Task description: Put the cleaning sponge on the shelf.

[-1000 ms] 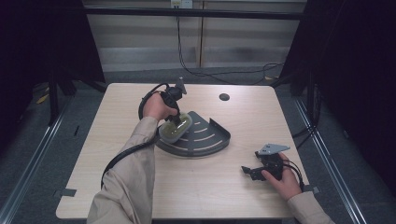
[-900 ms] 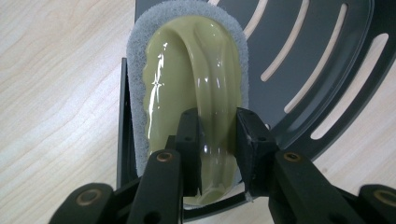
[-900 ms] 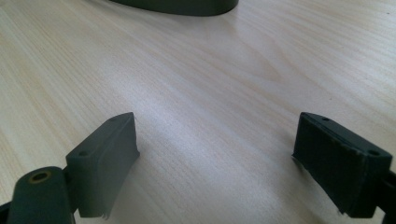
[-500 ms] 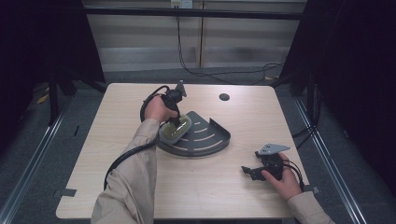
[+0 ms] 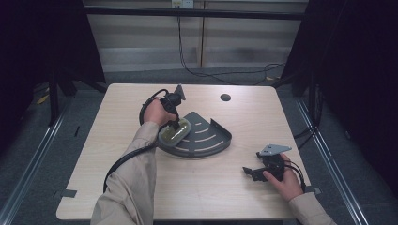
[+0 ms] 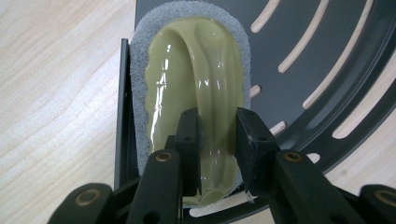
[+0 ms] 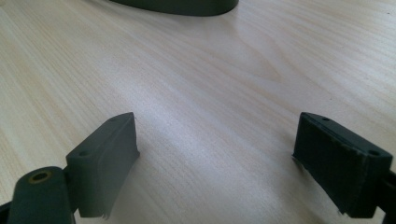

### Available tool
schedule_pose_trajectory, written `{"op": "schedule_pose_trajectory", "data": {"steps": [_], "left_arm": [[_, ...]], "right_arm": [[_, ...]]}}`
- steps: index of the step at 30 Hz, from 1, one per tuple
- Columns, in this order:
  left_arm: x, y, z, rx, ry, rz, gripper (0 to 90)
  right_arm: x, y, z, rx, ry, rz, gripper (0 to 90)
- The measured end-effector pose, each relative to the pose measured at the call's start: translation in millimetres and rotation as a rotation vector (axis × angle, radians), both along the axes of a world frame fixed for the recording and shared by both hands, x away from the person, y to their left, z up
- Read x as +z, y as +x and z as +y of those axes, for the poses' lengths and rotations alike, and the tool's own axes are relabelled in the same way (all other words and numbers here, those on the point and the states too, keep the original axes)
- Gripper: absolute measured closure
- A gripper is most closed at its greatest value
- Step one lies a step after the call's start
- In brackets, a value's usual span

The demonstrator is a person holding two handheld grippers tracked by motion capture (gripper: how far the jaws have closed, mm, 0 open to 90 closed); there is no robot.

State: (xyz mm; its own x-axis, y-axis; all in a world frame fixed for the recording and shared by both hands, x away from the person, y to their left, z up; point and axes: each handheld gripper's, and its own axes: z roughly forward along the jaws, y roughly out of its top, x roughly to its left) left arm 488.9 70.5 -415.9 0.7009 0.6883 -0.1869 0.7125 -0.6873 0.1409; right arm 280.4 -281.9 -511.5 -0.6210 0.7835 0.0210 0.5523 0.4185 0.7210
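Left gripper [image 6: 218, 135] hides sponge [image 6: 187, 70] handle

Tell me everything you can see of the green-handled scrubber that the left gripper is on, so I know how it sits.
The oval scrubber with a glossy olive-green plastic top has a raised ridge handle running along its length and a pale grey foam pad showing as a rim around it. It lies flat in the dark grey slotted quarter-round metal tray, against the tray's straight left wall. The left gripper has its black jaws shut on the ridge near one end. Nothing else touches it.
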Motion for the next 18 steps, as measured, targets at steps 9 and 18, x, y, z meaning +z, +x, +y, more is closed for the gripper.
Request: {"op": "schedule_pose_trajectory", "data": {"steps": [9,18], "left_arm": [[-1.2,-1.0,3.9,0.001,0.008,0.011,71.5],[-2.7,-2.6,7.9,0.008,0.007,0.006,71.2]], "right_arm": [[0.0,0.0,0.0,0.0,0.0,0.0,12.9],[0.0,0.0,0.0,0.0,0.0,0.0,12.9]]}}
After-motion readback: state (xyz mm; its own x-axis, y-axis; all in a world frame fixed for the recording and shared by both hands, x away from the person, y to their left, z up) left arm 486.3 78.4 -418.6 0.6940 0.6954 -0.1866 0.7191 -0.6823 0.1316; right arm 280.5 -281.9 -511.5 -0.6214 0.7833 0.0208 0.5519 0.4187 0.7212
